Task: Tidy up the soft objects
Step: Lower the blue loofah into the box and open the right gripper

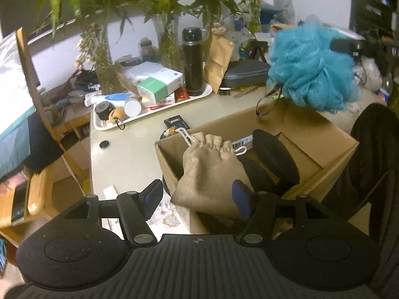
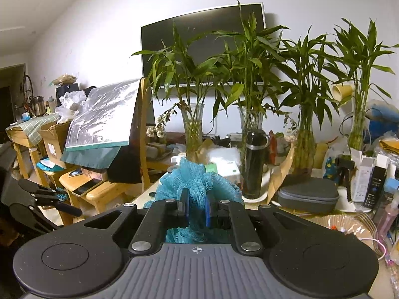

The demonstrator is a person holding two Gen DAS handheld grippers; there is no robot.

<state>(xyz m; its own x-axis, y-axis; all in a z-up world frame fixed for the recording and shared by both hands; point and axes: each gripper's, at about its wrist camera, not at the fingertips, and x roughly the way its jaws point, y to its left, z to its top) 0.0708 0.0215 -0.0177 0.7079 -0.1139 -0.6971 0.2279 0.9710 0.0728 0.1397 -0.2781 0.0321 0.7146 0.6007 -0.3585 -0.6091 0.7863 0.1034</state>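
The left claw (image 1: 197, 196) stood open, its blue-padded fingers (image 1: 240, 198) apart around the base of a beige drawstring cloth pouch (image 1: 212, 172), which lay over the near rim of the open brown cardboard box (image 1: 324, 149) on the worktop (image 1: 124, 149); whether a pad touched it was unclear. The right claw (image 2: 197, 210) was clamped on a fluffy teal mesh bath sponge (image 2: 197, 182), held above the box.

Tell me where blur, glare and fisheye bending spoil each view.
Left wrist view: the blue mesh loofah is smeared with motion blur, the burlap pouch slightly soft, the far shelf bowed, corners dark. Right wrist view: sharper; the wall screen curves from fisheye bending, the plastic sheet on the left shows glare, and the dark flask loses detail.
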